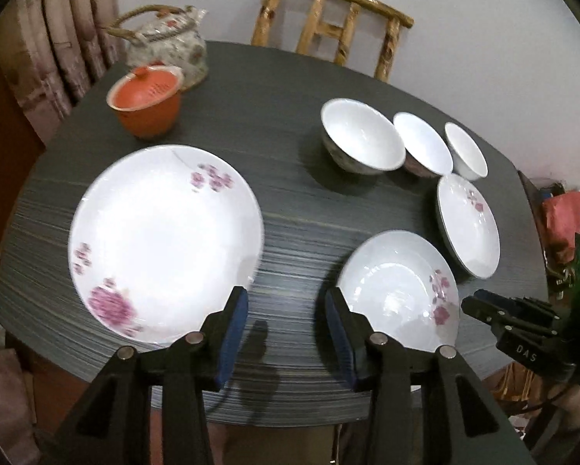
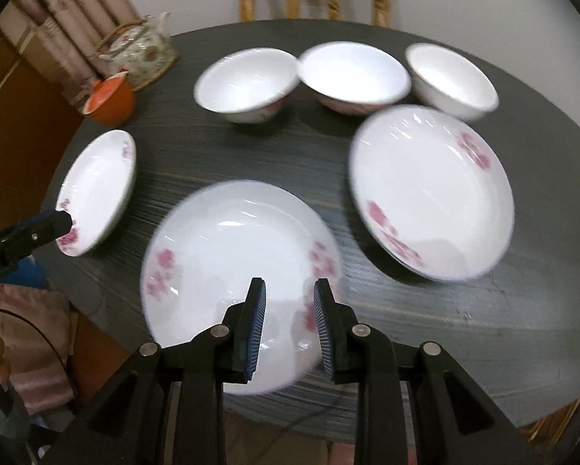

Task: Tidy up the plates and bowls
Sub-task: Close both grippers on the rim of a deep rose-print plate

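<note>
Left wrist view: left gripper (image 1: 286, 306) jaws parted, nothing held; plates seen at 9 (image 1: 166, 242), 3 (image 1: 398, 290) and 2 o'clock (image 1: 468, 224), three bowls (image 1: 361, 135) at 1. Right wrist view: right gripper (image 2: 290, 294) narrowly apart, empty, over nearest plate (image 2: 239, 255).

Dark round table (image 1: 290, 209), bamboo chair (image 1: 328, 27) behind, white wall (curtain (image 1: 69, 38) left)

Right gripper (image 2: 290, 306) hangs empty above middle plate (image 2: 228, 255), three bowls (image 2: 247, 81) behind
</note>
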Motion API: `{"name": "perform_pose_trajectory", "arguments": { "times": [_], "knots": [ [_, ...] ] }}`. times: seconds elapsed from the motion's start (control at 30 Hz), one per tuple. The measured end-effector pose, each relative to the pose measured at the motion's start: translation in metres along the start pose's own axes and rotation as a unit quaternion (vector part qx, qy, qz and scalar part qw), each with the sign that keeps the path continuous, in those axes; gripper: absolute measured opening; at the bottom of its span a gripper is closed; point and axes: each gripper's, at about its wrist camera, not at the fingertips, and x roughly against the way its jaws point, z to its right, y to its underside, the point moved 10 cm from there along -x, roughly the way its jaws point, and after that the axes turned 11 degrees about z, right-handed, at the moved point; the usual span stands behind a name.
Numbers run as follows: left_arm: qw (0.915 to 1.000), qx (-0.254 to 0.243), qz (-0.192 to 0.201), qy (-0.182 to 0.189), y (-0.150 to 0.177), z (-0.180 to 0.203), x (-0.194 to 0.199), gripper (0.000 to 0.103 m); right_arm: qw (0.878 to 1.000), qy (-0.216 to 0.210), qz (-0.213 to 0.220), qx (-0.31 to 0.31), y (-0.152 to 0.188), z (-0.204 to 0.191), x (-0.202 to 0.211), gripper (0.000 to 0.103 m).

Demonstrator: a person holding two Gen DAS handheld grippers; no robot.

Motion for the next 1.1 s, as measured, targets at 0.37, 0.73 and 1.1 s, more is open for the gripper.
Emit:
{"name": "perform_pose_trajectory", "arguments": {
  "times": [0.37, 0.73, 1.1],
  "knots": [
    [0.9972, 0.042, -0.059, 0.018, 0.031, 0.025, -0.034, 0.042, 0.998, -0.024, -0.032, -0.055, 0.026, 0.031, -0.021, 0.024],
    [0.9945, 0.058, -0.087, 0.013, 0.046, 0.022, -0.051, 0.042, 0.997, -0.039, -0.034, -0.053, 0.025, 0.027, -0.033, 0.020],
    [0.9909, 0.083, -0.103, 0.024, 0.058, 0.021, -0.064, 0.028, 0.997, -0.039, -0.037, -0.049, 0.026, 0.028, -0.043, 0.015]
  ]
}}
